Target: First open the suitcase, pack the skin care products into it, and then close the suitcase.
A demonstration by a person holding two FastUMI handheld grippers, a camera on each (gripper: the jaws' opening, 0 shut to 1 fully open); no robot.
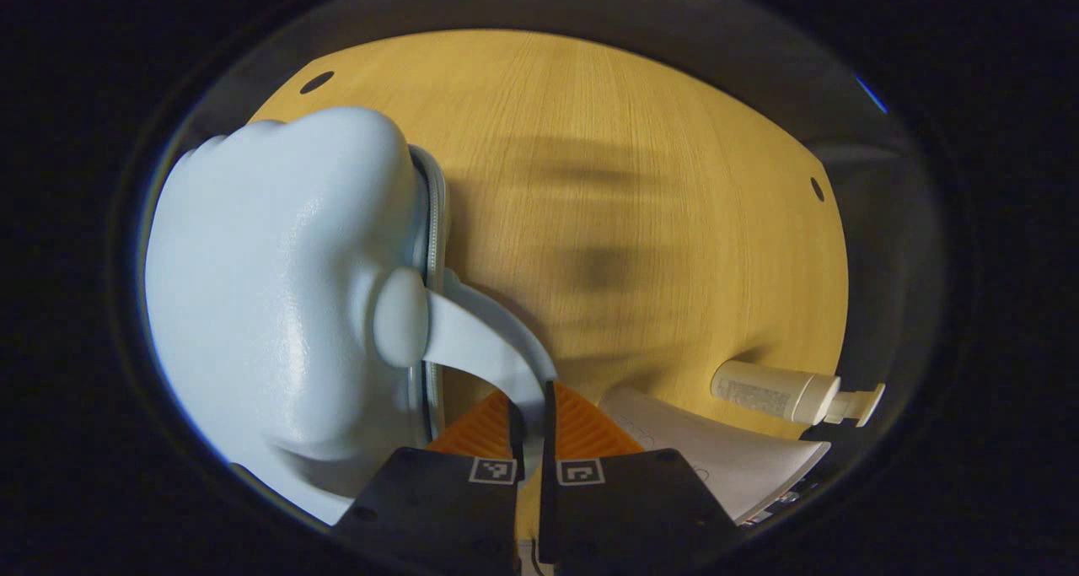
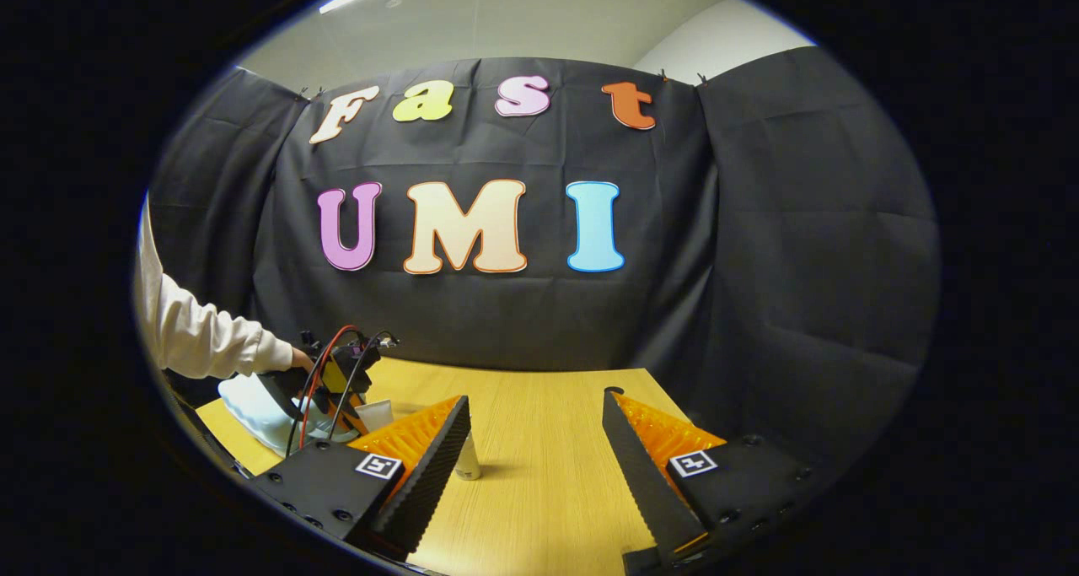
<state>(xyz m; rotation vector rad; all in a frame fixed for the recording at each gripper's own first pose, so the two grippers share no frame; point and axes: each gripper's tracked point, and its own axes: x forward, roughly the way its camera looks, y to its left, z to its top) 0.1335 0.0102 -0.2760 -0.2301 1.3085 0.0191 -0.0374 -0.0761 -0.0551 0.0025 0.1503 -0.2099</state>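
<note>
Suitcase [image 1: 278, 289], pale blue with a hard moulded shell, lies on the wooden table [image 1: 641, 180] at the left of the left gripper view, its zip seam running up the right edge; whether it is zipped I cannot tell, and nothing of its inside shows. Its handle [image 1: 480, 348] arcs out from a rounded mount toward the left gripper [image 1: 533, 407], whose fingers are nearly together with the handle's strap passing between them, gripped. To the right a pump bottle [image 1: 788, 393] lies on its side near the table edge, long axis left to right, pump head pointing right. Just beside it sits a white sheet [image 1: 716, 449]. In the right gripper view the right gripper [image 2: 535, 441] hangs above the table with its fingers spread wide, holding nothing. A small tube [image 2: 466, 460] stands upright just beside its left finger. Farther left, a sleeve [image 2: 202, 336] reaches to the other gripper at the suitcase.
</note>
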